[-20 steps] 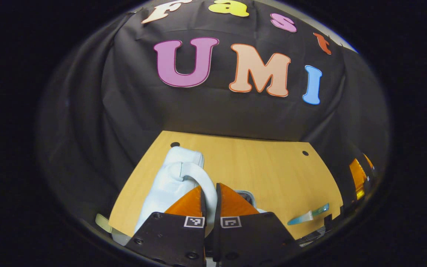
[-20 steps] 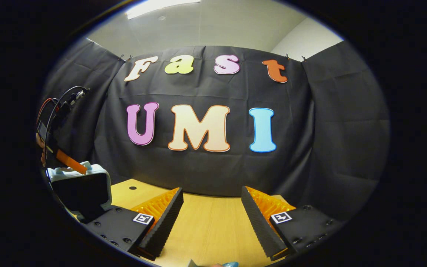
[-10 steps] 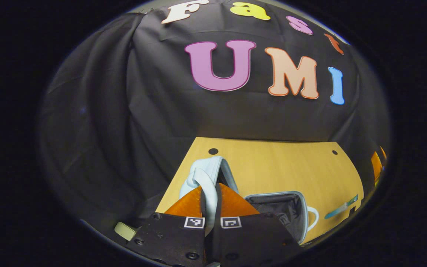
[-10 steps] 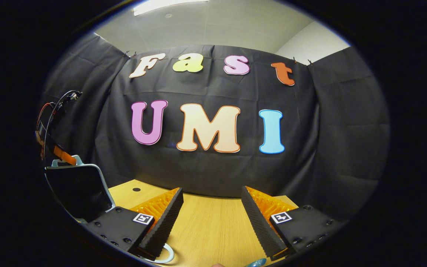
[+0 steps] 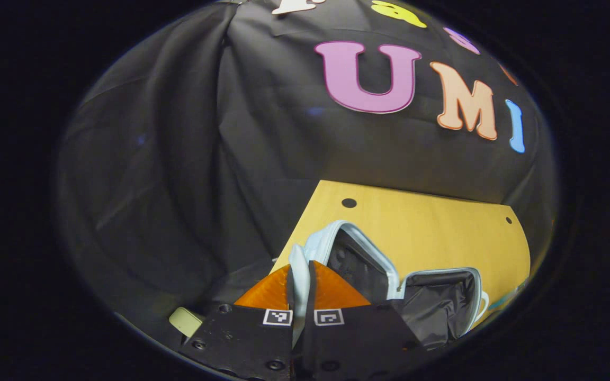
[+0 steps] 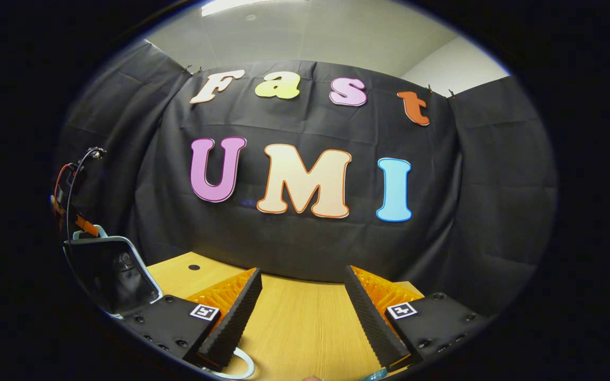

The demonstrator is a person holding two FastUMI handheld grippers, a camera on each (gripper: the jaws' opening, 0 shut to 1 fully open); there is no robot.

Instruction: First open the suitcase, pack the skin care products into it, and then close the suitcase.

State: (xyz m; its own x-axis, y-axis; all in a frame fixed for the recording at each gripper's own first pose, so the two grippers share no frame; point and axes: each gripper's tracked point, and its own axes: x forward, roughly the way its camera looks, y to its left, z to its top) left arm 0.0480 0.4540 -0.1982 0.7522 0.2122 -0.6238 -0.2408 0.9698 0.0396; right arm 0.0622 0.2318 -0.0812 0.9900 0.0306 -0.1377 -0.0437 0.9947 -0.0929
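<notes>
In the left gripper view, the left tongs (image 5: pixel 298 286) are pinched on the pale handle (image 5: pixel 298 272) of the suitcase lid (image 5: pixel 355 254), both fingers pressing its sides. Just beyond, the suitcase (image 5: pixel 442 301) lies open near the desk's (image 5: pixel 432 227) near edge, the lid lifted and tilted, dark lining showing in both halves. A small pale green item (image 5: pixel 186 321) lies by the desk's left corner, too blurred to identify. In the right gripper view, the right tongs (image 6: pixel 302 317) stand spread wide over bare wood, holding nothing. At the desk's left side the raised lid (image 6: pixel 111 270) shows its dark inside.
</notes>
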